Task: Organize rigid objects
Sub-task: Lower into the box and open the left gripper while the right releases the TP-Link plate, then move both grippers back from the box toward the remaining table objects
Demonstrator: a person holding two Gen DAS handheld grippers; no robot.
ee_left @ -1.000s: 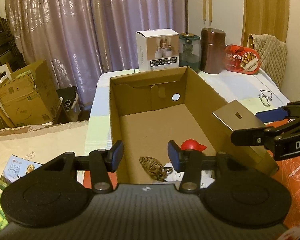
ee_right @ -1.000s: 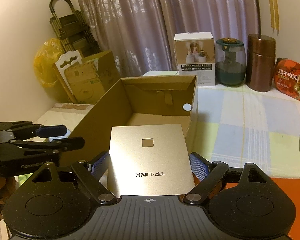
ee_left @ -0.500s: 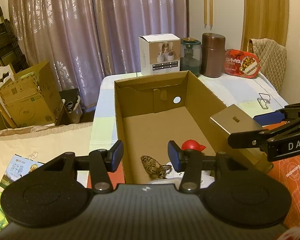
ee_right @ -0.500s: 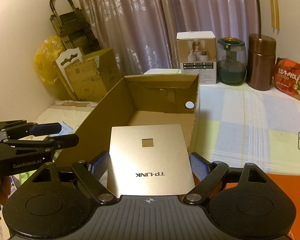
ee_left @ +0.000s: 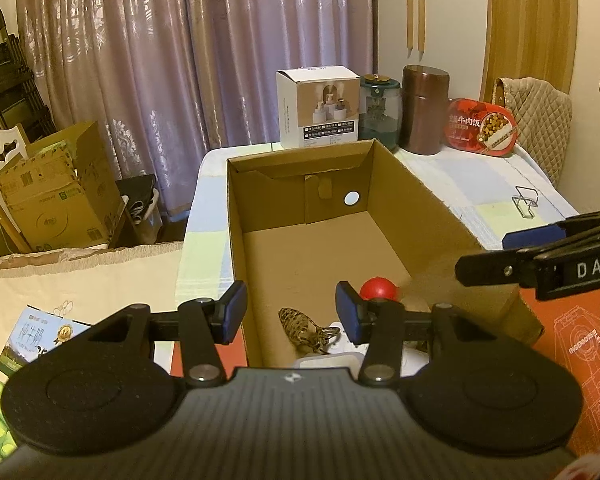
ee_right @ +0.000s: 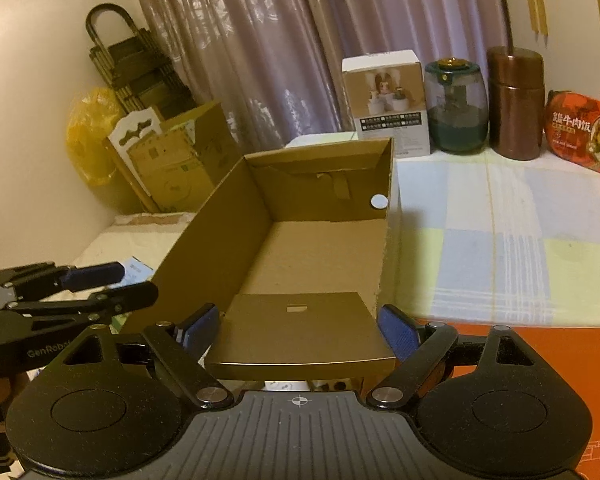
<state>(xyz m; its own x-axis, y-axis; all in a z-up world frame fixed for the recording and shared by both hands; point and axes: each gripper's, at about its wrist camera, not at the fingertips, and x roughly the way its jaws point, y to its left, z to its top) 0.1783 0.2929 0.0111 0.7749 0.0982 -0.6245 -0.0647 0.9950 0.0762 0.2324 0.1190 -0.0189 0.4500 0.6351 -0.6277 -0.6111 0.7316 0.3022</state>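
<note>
Gold TP-Link box going into the carton
The right gripper (ee_right: pixel 300 326) is clamping the gold box (ee_right: pixel 300 334) over the cardboard carton (ee_right: pixel 228 240); the left gripper (ee_left: pixel 288 312) is hovering part-open, empty.

Mauve patterned curtains (ee_left: pixel 140 60) hang across the back of the warmly lit room. Beside them, on the right, is a cream wall (ee_left: pixel 444 20) with a wooden door frame (ee_left: pixel 528 24). A table under a pale checked cloth (ee_right: pixel 500 240) stands before the curtains, a quilted beige chair back (ee_left: pixel 540 120) at its far right corner.
</note>
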